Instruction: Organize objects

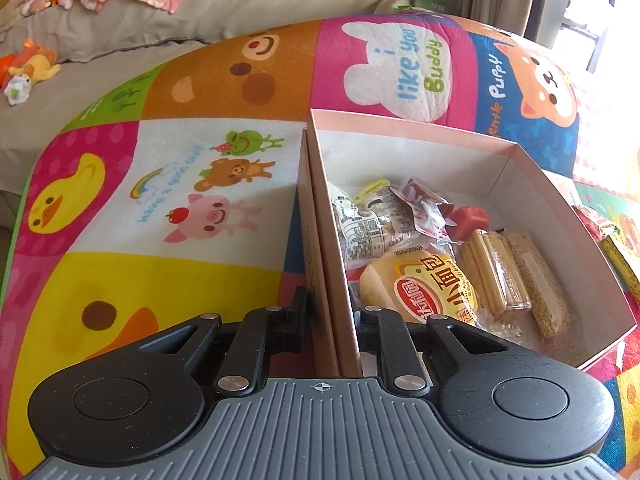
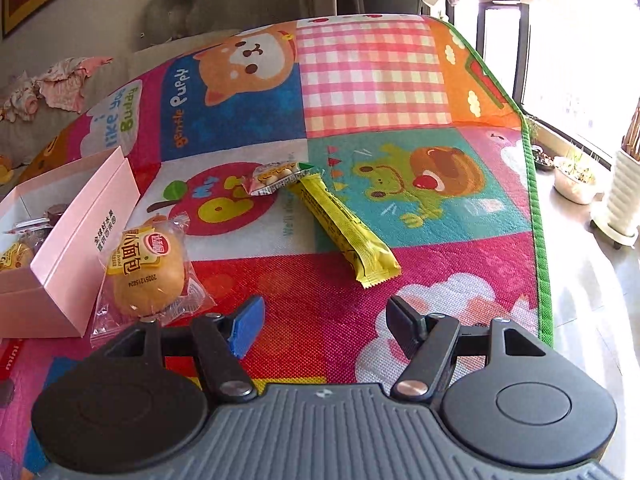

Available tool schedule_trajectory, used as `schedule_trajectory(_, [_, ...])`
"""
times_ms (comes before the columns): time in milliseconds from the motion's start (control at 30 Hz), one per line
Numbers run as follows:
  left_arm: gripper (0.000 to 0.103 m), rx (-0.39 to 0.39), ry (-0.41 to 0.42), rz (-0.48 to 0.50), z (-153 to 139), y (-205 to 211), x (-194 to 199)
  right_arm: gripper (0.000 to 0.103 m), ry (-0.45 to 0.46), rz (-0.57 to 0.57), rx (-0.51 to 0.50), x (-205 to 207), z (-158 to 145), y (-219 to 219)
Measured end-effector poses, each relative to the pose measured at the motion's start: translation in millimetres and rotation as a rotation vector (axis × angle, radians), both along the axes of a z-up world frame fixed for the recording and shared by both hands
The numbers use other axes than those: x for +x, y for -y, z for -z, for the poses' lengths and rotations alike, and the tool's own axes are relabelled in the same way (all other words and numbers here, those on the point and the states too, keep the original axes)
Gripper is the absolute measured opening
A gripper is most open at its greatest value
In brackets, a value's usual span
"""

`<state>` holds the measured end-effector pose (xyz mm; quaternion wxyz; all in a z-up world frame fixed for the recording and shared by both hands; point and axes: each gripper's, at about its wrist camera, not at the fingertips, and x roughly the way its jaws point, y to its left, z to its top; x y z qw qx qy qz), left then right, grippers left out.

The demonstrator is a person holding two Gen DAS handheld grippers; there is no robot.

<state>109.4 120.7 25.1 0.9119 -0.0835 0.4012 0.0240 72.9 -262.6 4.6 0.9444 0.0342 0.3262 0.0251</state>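
Observation:
A pink cardboard box (image 1: 400,132) lies on the colourful play mat (image 1: 200,184). It holds a wrapped bun (image 1: 424,288), biscuit sticks (image 1: 494,276), a sesame bar (image 1: 540,284), a red cube (image 1: 470,220) and crumpled packets (image 1: 372,220). My left gripper (image 1: 332,316) is shut on the box's near left wall, one finger on each side. My right gripper (image 2: 326,326) stands open over the mat with nothing between its fingers. Another wrapped bun (image 2: 148,272) leans against the box (image 2: 80,232) just to its left. A yellow bar (image 2: 344,228) and a small snack packet (image 2: 274,176) lie ahead.
A beige sofa (image 1: 200,12) with clothes and plush toys (image 1: 28,68) runs behind the mat. The mat's green edge (image 2: 540,240) is at the right, with bare floor, a white plant pot (image 2: 626,192) and a bowl planter (image 2: 576,180) by the window.

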Motion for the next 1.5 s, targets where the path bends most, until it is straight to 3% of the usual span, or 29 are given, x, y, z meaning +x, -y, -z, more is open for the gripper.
schedule_trajectory(33, [0.018, -0.001, -0.003, 0.0, -0.2, -0.2, 0.1, 0.068, 0.017, -0.02, 0.006, 5.6, -8.0, -2.1])
schedule_trajectory(100, [0.018, -0.002, -0.005, -0.001, -0.3, -0.4, 0.6, 0.083, 0.043, -0.061, 0.029, 24.1, -24.7, -4.3])
schedule_trajectory(167, [0.018, -0.001, -0.004, -0.004, -0.1, 0.0, 0.4, 0.09, 0.042, -0.077, 0.032, 51.3, -34.1, -6.3])
schedule_trajectory(300, [0.017, -0.007, -0.002, -0.003, 0.3, -0.6, 0.2, 0.09, -0.025, -0.099, -0.006, 120.8, -29.6, -17.7])
schedule_trajectory(467, [0.017, -0.018, 0.003, 0.001, 1.0, -3.7, -0.9, 0.09, -0.105, -0.07, -0.096, 169.4, 0.4, -33.5])
schedule_trajectory(533, [0.017, -0.023, 0.006, 0.001, 1.3, -4.4, -1.7, 0.082, -0.129, -0.073, -0.072, 175.7, 8.9, -30.2])
schedule_trajectory(567, [0.017, -0.024, 0.008, 0.001, 1.4, -4.8, -1.9, 0.063, -0.138, -0.075, -0.063, 175.8, 10.9, -28.9])
schedule_trajectory(667, [0.017, -0.027, 0.009, -0.001, 1.4, -4.8, -1.9, 0.035, -0.126, -0.092, -0.051, 162.7, 2.8, -26.9])
schedule_trajectory(733, [0.017, -0.028, 0.009, -0.002, 1.3, -4.4, -1.7, 0.026, -0.108, -0.108, -0.032, 146.0, -8.4, -23.9])
schedule_trajectory(767, [0.017, -0.03, 0.009, -0.001, 1.4, -4.7, -1.8, 0.016, -0.099, -0.127, -0.022, 135.3, -14.8, -22.3])
schedule_trajectory(1000, [0.017, -0.039, 0.011, -0.005, 1.5, -6.1, -2.3, 0.016, -0.087, -0.229, 0.041, 47.3, -41.9, -7.2])
schedule_trajectory(1167, [0.018, -0.053, 0.015, -0.011, 2.2, -7.5, -3.2, 0.016, -0.151, -0.291, 0.195, -12.9, -36.5, 10.9])
schedule_trajectory(1333, [0.018, -0.051, 0.011, -0.006, 1.4, -7.5, -2.6, 0.02, -0.117, -0.095, 0.059, -38.7, -24.3, 32.6])
schedule_trajectory(1433, [0.018, -0.05, 0.013, -0.009, 1.6, -7.3, -2.8, 0.028, -0.132, -0.048, 0.085, -37.0, -18.2, 47.3])
schedule_trajectory(1500, [0.018, -0.047, 0.014, -0.01, 1.7, -6.2, -2.9, 0.041, -0.114, -0.068, 0.105, -38.8, -18.7, 44.0])
